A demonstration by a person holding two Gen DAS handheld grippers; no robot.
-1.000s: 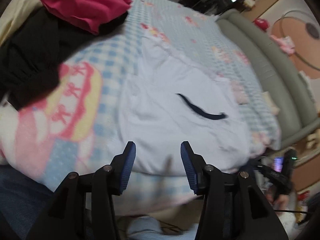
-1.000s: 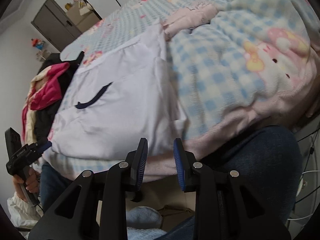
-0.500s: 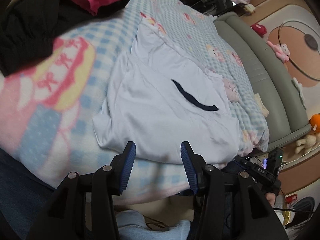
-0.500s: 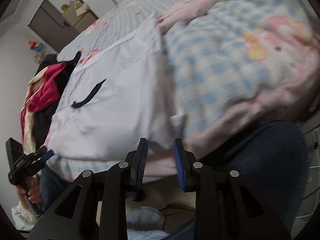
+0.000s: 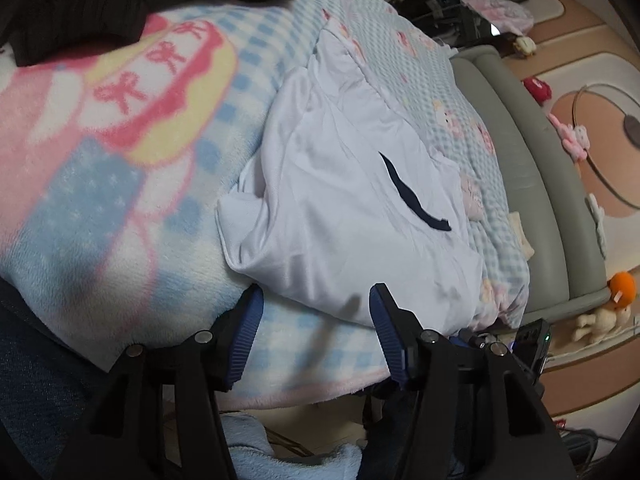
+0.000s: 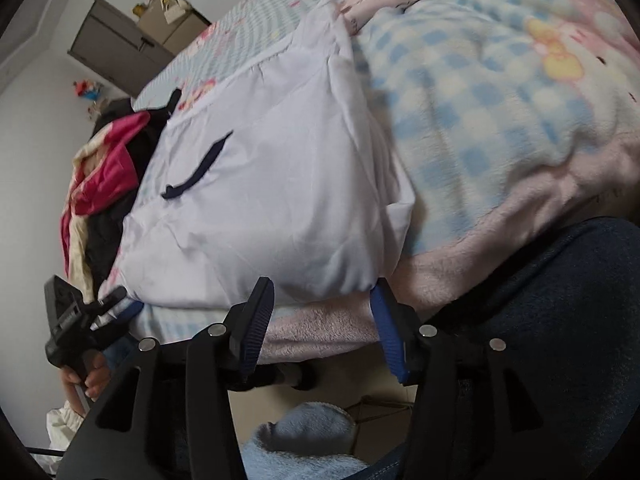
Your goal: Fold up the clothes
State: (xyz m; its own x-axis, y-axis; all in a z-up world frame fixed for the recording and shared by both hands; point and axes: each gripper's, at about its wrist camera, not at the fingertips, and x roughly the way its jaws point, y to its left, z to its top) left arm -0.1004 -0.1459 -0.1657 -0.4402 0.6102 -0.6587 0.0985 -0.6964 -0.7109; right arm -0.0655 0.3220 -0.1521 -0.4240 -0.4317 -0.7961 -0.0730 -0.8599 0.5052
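Observation:
A white garment (image 5: 344, 208) with a dark navy neck trim (image 5: 412, 196) lies spread on a blue checked blanket (image 5: 120, 200) at the near edge of the bed. My left gripper (image 5: 314, 312) is open and empty, its blue pads just short of the garment's near hem. In the right wrist view the same garment (image 6: 264, 208) hangs slightly over the bed edge. My right gripper (image 6: 322, 300) is open and empty, its tips at the hem's near right corner. The left gripper also shows in the right wrist view (image 6: 100, 312), held in a hand.
A pile of pink, black and cream clothes (image 6: 104, 184) lies at the garment's far left side (image 5: 100, 0). A grey padded bed frame (image 5: 532, 168) runs along the right. Soft toys (image 5: 600, 312) lie on the floor. My denim-clad leg (image 6: 540, 340) is below right.
Both grippers have opened wider. The left one has moved closer to the garment's near hem and swung right; the right one has closed in on the hem's corner.

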